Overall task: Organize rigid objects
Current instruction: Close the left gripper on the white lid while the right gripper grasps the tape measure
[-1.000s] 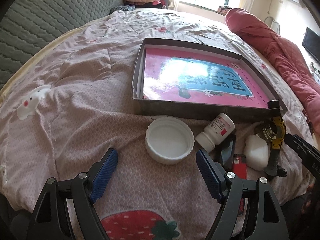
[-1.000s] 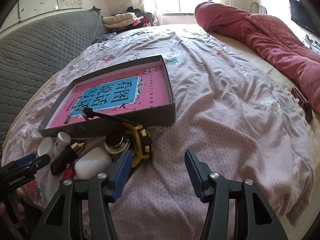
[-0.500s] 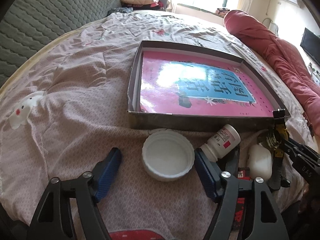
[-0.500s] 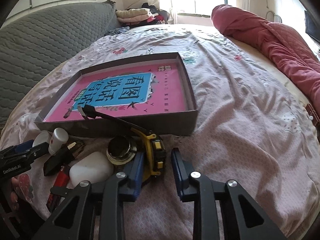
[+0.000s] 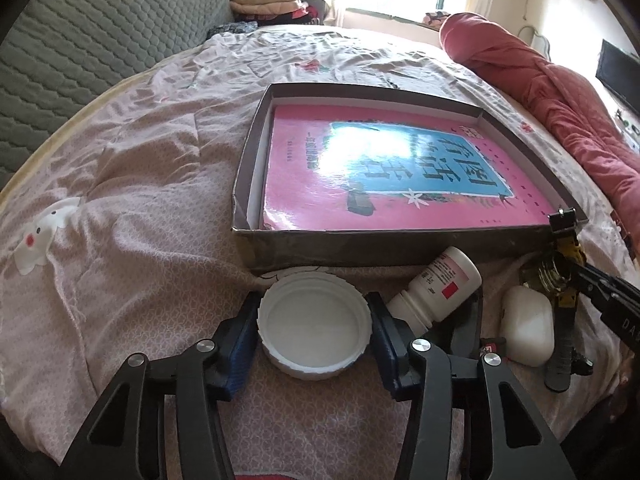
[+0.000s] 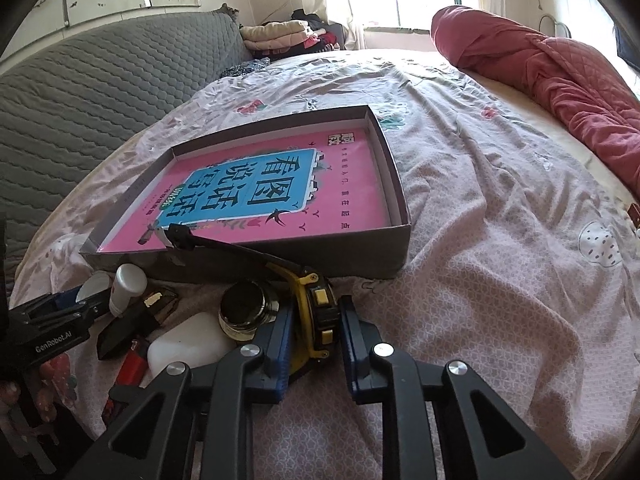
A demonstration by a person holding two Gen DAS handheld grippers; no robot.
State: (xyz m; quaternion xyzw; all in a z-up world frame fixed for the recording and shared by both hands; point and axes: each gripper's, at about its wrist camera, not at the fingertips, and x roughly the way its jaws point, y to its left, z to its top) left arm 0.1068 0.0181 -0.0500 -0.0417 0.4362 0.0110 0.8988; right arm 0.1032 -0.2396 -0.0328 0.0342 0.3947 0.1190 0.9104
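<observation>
The left claw point(image 5: 314, 334) is gripping a white plastic lid point(image 5: 314, 320), its blue pads pressing against the lid's ribbed rim on both sides. The lid is lying open side up on the bed point(image 5: 132, 216), just in front of the near wall of a shallow grey box point(image 5: 400, 242) that is holding a pink book point(image 5: 400, 168). A white pill bottle point(image 5: 436, 290) is lying on its side just beside the lid, its cap tilting toward the box.

The right claw point(image 6: 314, 332) is closing on a yellow tape measure point(image 6: 316, 312), both blue pads touching its sides. The tape's black blade point(image 6: 224, 244) is reaching out over the box's near wall. A small dark jar point(image 6: 246, 310) is standing just beside the tape measure, with a white case point(image 6: 188, 344), a red lighter point(image 6: 132, 362) and a black item point(image 6: 128, 326) lying near it on the bed
</observation>
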